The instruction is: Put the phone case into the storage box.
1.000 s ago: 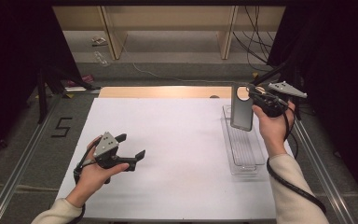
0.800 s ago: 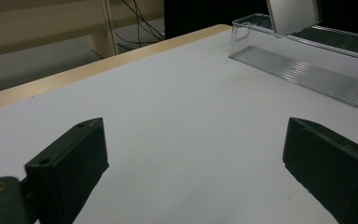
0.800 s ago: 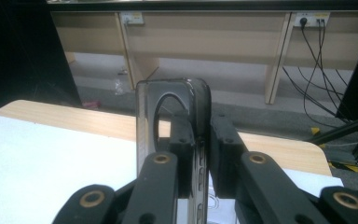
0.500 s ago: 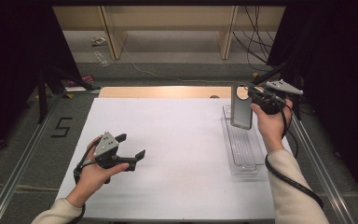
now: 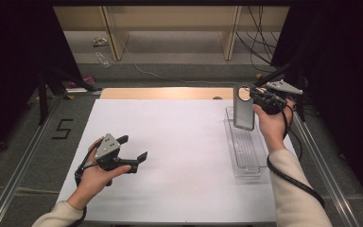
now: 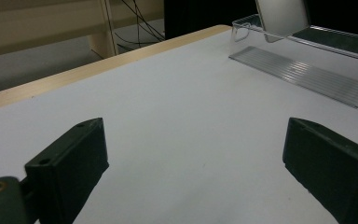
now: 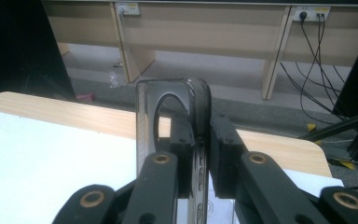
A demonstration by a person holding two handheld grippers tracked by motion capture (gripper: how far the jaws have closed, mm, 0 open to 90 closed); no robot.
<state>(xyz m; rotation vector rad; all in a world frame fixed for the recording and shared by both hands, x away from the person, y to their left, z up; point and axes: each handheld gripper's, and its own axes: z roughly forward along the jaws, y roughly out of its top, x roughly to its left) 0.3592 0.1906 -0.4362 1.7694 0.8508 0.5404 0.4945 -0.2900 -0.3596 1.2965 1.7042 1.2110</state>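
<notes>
My right gripper (image 5: 254, 96) pinches the thin, stiff, slippery plate (image 5: 243, 108) by its top edge above the clear tray (image 5: 245, 150); my left gripper (image 5: 134, 148) gapes empty.

White sheet (image 5: 179, 142) open; clear rack (image 5: 246, 151) (right) obstructs.

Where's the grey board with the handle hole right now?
In the high view, the grey board hangs upright at the table's far right, pinched in the right tongs, just above the far end of the clear tray.

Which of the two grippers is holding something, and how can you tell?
The right gripper: it is shut on a flat grey board held upright above the clear tray. The left gripper is open, with nothing between.
</notes>
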